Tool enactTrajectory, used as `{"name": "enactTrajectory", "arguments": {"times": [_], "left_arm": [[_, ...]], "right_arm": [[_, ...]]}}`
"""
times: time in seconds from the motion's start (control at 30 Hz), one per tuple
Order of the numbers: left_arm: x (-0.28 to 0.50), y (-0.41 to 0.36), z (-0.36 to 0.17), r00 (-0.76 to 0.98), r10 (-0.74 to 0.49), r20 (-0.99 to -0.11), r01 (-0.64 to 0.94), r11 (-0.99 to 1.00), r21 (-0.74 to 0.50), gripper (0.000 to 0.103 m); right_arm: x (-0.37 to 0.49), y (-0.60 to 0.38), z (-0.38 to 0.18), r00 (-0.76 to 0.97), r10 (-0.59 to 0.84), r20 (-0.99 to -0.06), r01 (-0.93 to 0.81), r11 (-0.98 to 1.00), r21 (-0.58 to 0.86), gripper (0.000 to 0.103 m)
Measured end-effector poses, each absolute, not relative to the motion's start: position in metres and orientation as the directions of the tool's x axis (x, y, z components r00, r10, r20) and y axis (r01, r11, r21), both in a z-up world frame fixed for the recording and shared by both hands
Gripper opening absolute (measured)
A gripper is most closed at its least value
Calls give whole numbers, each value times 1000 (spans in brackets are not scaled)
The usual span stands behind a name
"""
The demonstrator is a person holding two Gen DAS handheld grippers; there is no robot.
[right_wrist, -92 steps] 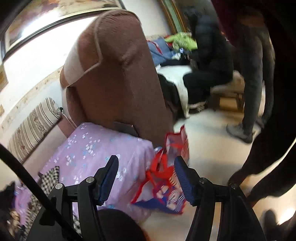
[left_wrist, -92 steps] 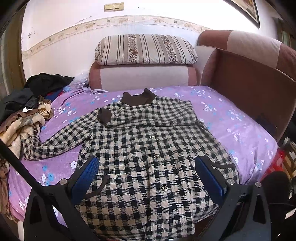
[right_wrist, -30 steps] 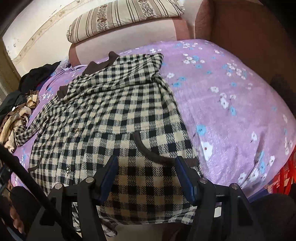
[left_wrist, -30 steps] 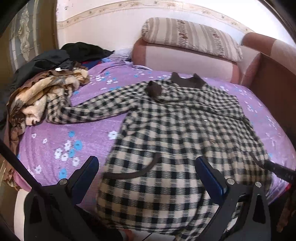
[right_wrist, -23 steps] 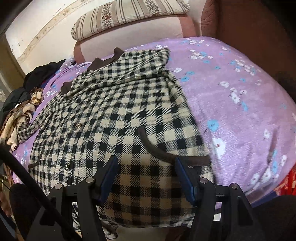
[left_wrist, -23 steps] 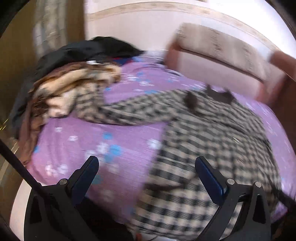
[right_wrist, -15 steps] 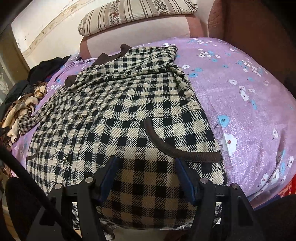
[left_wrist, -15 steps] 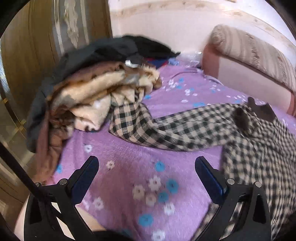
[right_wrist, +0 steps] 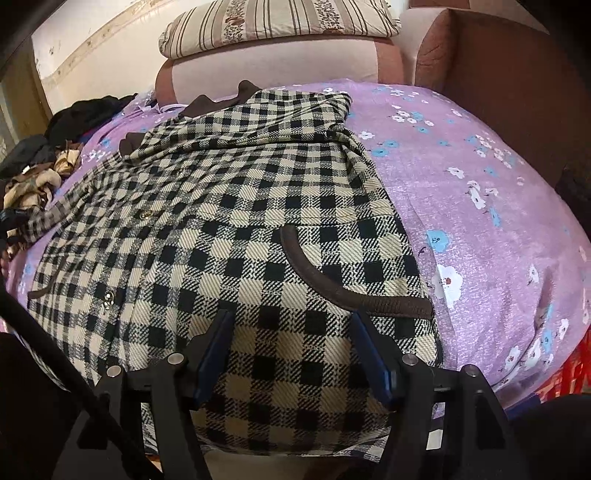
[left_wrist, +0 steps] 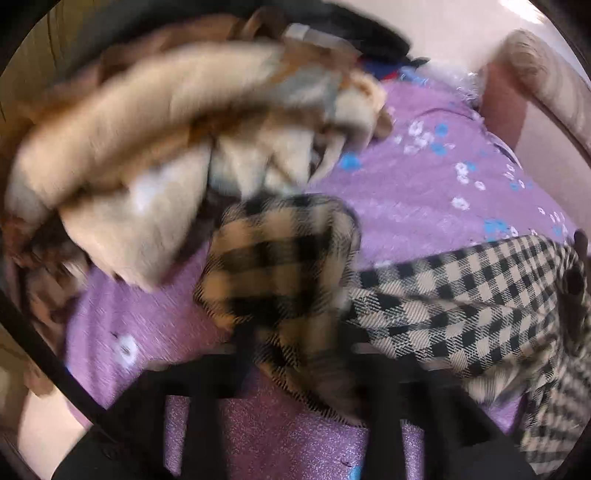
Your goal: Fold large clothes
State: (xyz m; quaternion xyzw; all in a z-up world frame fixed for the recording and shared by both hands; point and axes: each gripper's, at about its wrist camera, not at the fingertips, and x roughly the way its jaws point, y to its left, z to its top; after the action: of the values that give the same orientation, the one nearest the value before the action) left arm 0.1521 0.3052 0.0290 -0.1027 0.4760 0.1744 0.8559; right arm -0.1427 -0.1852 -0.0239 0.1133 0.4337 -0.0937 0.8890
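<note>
A black-and-cream checked coat (right_wrist: 229, 206) lies spread face up on the purple flowered bed cover (right_wrist: 480, 206), brown collar at the far end. Its left sleeve (left_wrist: 443, 295) stretches toward the clothes pile. In the blurred left wrist view my left gripper (left_wrist: 295, 332) is shut on the sleeve's cuff end (left_wrist: 280, 266), which bunches between the fingers. My right gripper (right_wrist: 295, 354) is open, hovering just above the coat's lower right part near the brown-trimmed pocket (right_wrist: 332, 280), holding nothing.
A pile of tan, brown and black clothes (left_wrist: 147, 140) sits on the bed's left edge, right beside the cuff. A striped cushion (right_wrist: 280, 18) and pink sofa back (right_wrist: 280, 70) stand at the far end. A brown armrest (right_wrist: 509, 81) bounds the right side.
My left gripper swung left across the bed to the sleeve end and closed on the cuff. My right gripper edged a little closer to the coat's lower right and stayed open.
</note>
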Motion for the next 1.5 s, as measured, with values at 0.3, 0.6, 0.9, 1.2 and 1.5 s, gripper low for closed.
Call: {"name": "enactTrajectory", "arguments": {"times": [0.3,0.6,0.9,1.2,1.5], "left_arm": [[122,302,125,683,125,-719,-355,918,-177,6],[133,82,225,787,-222,-576,127,971,-201,6],[107,-102,235,628,-529,-570,457,844,-280,75],[70,-21,204,771,-255,-583,315,949,2,83],[54,66,120,794,11,-608,119,978,173,83]], "right_arm": [[-142,-182,-25,603,-91,-793,253,964,81,70],[-150,-183,-26,629,-80,-773,241,966,97,70],[-157,-192,-25,651,-40,-758,234,961,150,70],[-153,-191,-26,662,-31,-749,235,957,169,77],[-154,-185,-26,645,-66,-762,240,963,120,78]]}}
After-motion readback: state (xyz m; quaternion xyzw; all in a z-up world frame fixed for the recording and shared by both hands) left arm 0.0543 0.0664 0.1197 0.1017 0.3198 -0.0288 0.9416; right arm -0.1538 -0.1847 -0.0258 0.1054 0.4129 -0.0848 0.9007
